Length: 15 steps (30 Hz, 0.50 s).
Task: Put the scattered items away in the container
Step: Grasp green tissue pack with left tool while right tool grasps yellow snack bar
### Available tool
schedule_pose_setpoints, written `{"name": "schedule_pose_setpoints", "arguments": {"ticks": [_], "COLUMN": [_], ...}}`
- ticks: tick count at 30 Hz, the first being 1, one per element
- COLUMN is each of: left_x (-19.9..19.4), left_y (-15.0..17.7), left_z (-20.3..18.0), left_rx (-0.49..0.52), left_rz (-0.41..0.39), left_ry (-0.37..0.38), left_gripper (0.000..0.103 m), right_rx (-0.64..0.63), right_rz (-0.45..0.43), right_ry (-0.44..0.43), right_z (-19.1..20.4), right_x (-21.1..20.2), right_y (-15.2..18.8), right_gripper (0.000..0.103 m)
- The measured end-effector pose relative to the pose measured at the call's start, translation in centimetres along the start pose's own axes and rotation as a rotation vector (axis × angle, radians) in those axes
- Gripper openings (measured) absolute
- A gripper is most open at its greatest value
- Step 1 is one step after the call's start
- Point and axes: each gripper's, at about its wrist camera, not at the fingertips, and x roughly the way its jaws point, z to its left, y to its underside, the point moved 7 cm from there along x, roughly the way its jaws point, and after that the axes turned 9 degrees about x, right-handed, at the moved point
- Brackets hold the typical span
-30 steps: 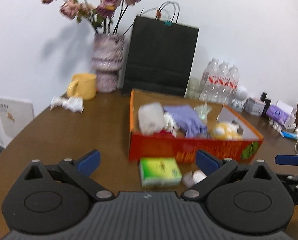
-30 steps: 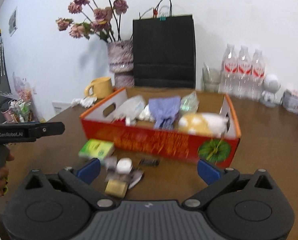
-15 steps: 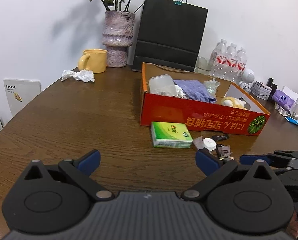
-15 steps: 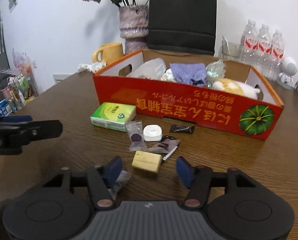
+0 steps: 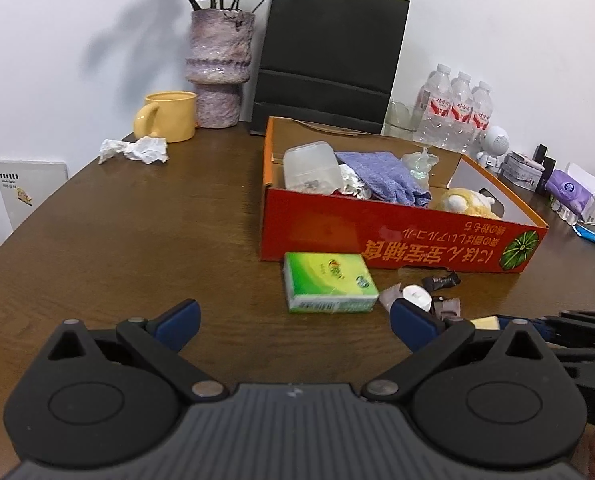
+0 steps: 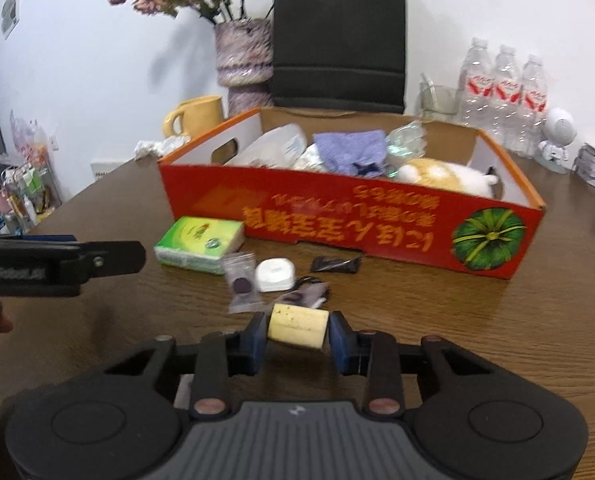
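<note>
Ahead of the right gripper [image 6: 297,330] and beyond the scattered packets lies the orange box [image 6: 377,224], its long side crosswise; the jaws clamp the yellow block [image 6: 297,326] by its ends. Nearby, the left gripper [image 5: 293,318] gapes wide, holding nothing.

White plain wall [image 5: 97,40] ahead of the hand-held gripper, evenly lit, soft shadow cast left of the vase [image 5: 218,68]. Dark brown wood-grain desk [image 5: 117,240] with a rounded edge on the left. At the back: black paper bag [image 5: 329,52] against the wall, yellow mug [image 5: 169,116] left of the vase, three water bottles [image 5: 455,108] to the right. Far left, beyond the desk edge, a cluttered shelf or rack [image 6: 21,184], blurred, can't tell which. White panel [image 5: 29,188] low against the wall.
</note>
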Motion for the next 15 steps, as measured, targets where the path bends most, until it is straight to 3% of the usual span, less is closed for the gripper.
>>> {"name": "schedule_pose_setpoints", "arguments": {"ticks": [11,15], "left_x": [5.3,7.2], "left_y": [-2.6,-2.5], "left_z": [-2.5,-2.8], "left_rx": [0.022,0.015], "left_rz": [0.054,0.099], "left_ry": [-0.058,-0.086], "left_gripper": [0.101,0.090], "right_rx": [0.085,0.099], "right_rz": [-0.029,-0.030], "right_ry": [0.023,0.016], "right_z": [-4.6,-5.6], "right_x": [-0.6,-0.4], "right_y": [-0.7,-0.9], "right_gripper": [0.032,0.032]}}
